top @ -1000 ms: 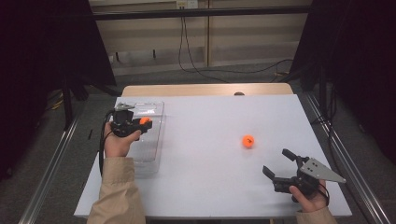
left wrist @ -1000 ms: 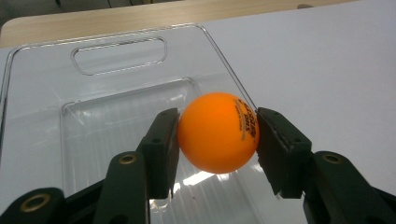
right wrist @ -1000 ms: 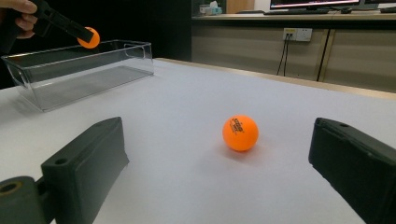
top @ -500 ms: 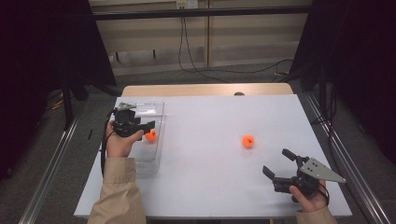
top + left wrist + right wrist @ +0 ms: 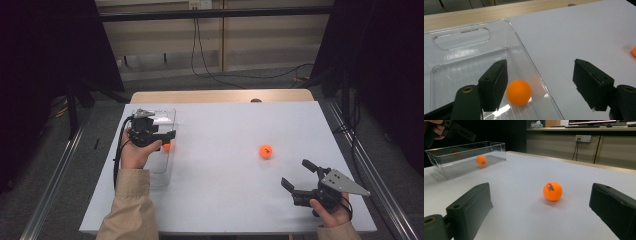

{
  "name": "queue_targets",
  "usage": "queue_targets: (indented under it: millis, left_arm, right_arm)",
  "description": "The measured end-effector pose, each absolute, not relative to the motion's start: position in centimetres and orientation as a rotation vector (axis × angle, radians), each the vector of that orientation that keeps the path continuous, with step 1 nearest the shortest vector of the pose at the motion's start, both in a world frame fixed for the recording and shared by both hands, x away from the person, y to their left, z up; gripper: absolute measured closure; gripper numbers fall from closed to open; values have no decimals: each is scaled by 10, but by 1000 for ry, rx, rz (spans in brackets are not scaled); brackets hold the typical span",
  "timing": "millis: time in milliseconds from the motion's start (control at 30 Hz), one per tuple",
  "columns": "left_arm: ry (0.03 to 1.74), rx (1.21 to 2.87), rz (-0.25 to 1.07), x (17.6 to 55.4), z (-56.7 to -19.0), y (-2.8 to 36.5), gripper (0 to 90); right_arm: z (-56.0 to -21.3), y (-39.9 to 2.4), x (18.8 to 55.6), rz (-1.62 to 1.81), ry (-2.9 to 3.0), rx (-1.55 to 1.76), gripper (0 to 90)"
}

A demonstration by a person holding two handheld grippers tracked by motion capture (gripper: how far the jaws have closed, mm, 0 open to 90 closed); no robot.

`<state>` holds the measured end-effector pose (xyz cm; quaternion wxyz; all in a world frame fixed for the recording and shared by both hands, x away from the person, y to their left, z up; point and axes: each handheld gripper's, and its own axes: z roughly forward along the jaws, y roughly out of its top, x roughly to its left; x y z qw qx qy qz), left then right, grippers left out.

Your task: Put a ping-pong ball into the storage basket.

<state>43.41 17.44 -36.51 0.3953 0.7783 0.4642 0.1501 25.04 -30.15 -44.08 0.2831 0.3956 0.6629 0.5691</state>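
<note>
my left gripper [image 5: 539, 92] hangs over the clear plastic bin [image 5: 165, 165] at the left of the high view, jaws just opened and parted; an orange ping-pong ball [image 5: 519, 92] lies loose inside, seemingly touching nothing. my right gripper [image 5: 298, 176], lower right, gapes wide toward the second ball [image 5: 266, 151] on the white table [image 5: 225, 200].

2 orange balls [image 5: 265, 151] (plain), clear bin [image 5: 165, 175]
</note>
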Motion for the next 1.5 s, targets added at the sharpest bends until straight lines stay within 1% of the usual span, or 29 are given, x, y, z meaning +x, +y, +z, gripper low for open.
queue_targets:
  millis: [67, 1000, 1500]
  left_arm:
    - [1175, 1956, 374, 434, -365, 172, 266]
    - [1095, 1966, 308, 430, -366, 145, 187]
    - [1052, 1992, 295, 428, -368, 132, 171]
  right_arm:
    - [-441, -301, 250, 1523, 1776, 1059, 37]
    - [-441, -301, 251, 1519, 1777, 1054, 37]
    - [-440, -301, 250, 1522, 1771, 1059, 37]
